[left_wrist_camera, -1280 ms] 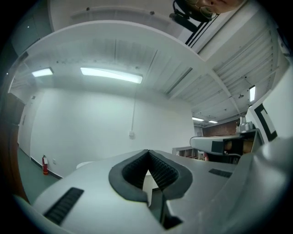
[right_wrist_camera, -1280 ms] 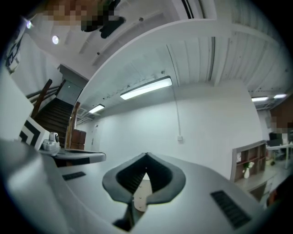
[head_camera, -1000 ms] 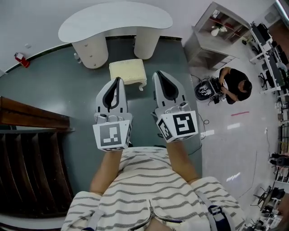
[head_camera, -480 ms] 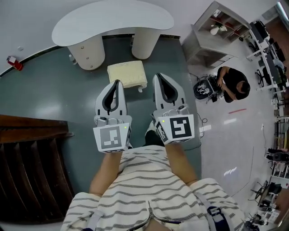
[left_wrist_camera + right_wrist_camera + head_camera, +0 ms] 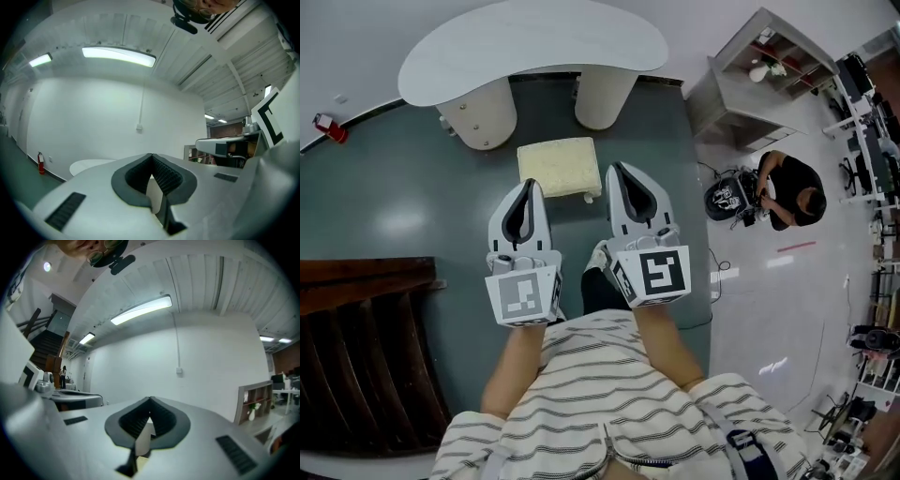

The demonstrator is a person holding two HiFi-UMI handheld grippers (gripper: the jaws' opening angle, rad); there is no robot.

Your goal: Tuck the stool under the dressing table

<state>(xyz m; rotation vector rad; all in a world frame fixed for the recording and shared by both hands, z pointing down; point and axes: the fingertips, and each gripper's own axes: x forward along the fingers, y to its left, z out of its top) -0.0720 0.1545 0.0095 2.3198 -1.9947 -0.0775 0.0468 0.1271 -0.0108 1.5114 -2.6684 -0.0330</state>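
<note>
The cream cushioned stool [image 5: 558, 167] stands on the green floor just in front of the white kidney-shaped dressing table [image 5: 534, 45], outside the gap between its two pedestals. My left gripper [image 5: 529, 184] is shut and empty, its tip by the stool's near left corner. My right gripper [image 5: 618, 168] is also shut and empty, beside the stool's near right corner. In the left gripper view the closed left gripper [image 5: 151, 155] points level at the table top [image 5: 93, 165]; the stool is hidden. The right gripper view shows the closed right gripper [image 5: 150, 399] before a white wall.
A dark wooden staircase [image 5: 356, 347] fills the left side. A red fire extinguisher [image 5: 326, 126] stands by the wall. An open shelf unit [image 5: 750, 80] and a seated person [image 5: 787, 183] are to the right, on the white floor.
I have stepped closer to the table. Both grippers have come forward and lower together, still shut, and their tips now flank the stool's near edge.
</note>
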